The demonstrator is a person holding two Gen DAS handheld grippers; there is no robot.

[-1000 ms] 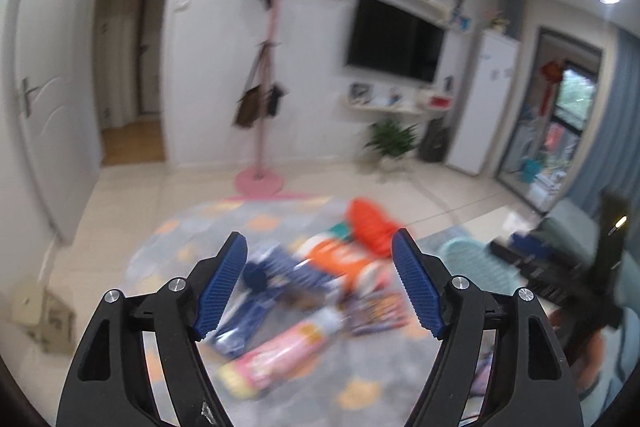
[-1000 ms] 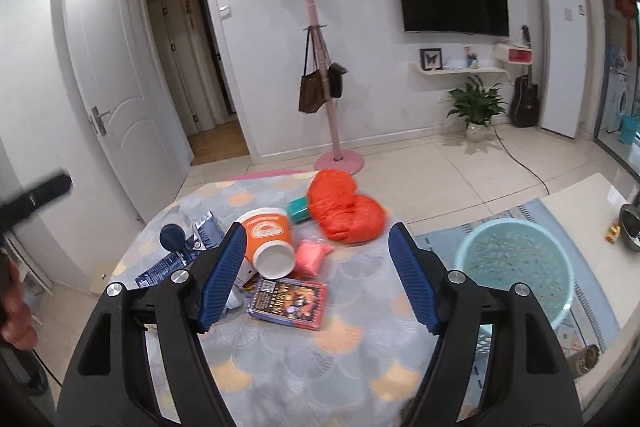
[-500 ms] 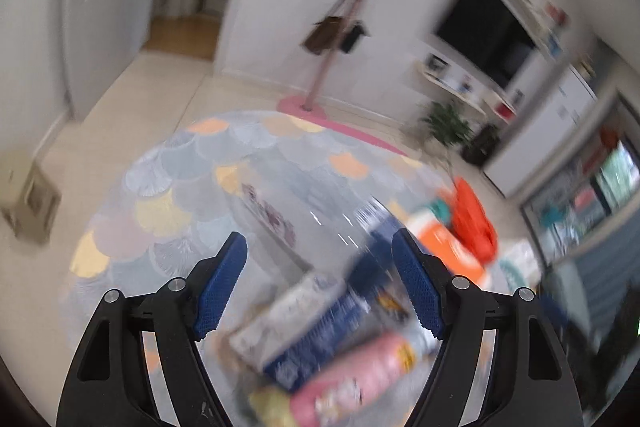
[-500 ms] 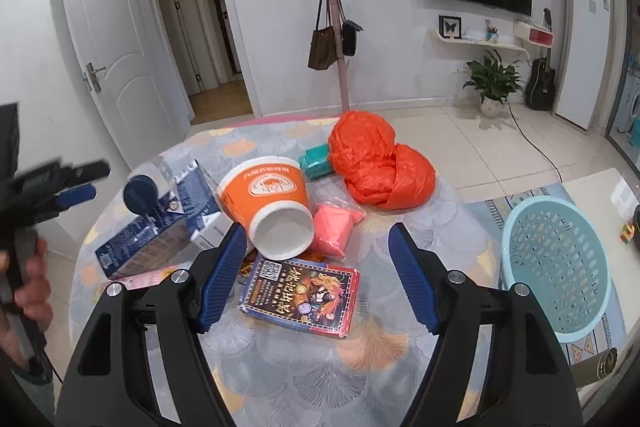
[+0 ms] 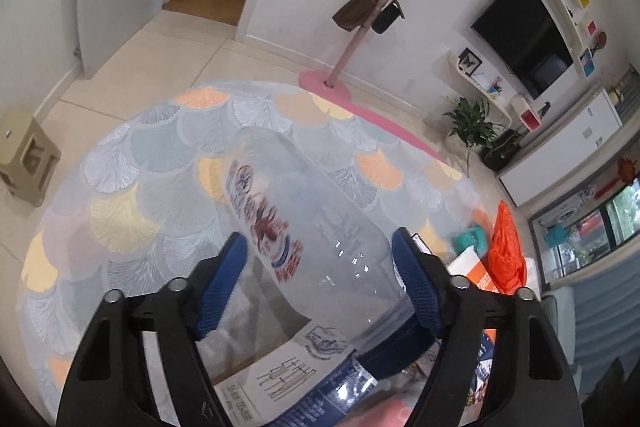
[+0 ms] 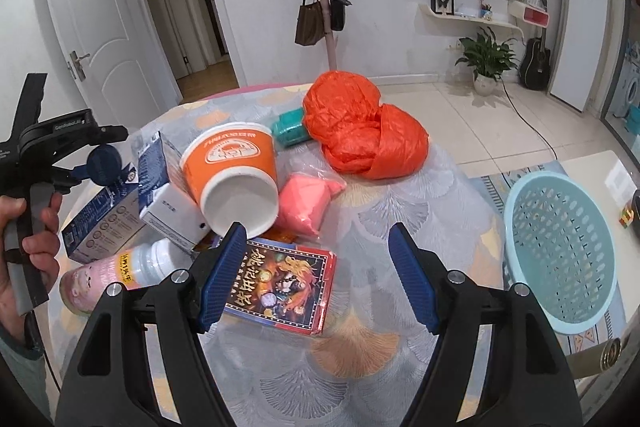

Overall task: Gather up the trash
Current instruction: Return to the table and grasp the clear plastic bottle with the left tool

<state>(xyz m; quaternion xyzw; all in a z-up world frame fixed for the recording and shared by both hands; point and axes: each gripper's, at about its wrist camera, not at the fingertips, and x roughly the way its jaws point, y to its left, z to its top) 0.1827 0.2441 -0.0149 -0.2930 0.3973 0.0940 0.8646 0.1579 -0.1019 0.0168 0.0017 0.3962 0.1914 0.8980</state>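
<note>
In the left wrist view my left gripper (image 5: 320,279) is open, its blue pads either side of a clear plastic bottle (image 5: 304,223) with a red and blue label; whether they touch it I cannot tell. The bottle's dark blue cap (image 6: 104,165) shows in the right wrist view beside the left gripper (image 6: 60,143). My right gripper (image 6: 316,275) is open and empty above a dark printed packet (image 6: 280,291). Further on lie an orange paper cup (image 6: 232,171) on its side, a pink pouch (image 6: 304,203), an orange plastic bag (image 6: 360,131), a blue carton (image 6: 104,215) and a pink-labelled bottle (image 6: 116,279).
The trash lies on a round table with a fan-patterned cloth (image 6: 400,227). A light blue perforated basket (image 6: 560,251) stands to the right of the table. A small teal packet (image 6: 290,127) lies behind the cup. A pink coat stand (image 6: 320,7) and a beige stool (image 5: 24,155) stand on the floor.
My left gripper has swung down and closed in on the clear bottle, which now sits between its pads. My right gripper has moved forward and down toward the printed packet.
</note>
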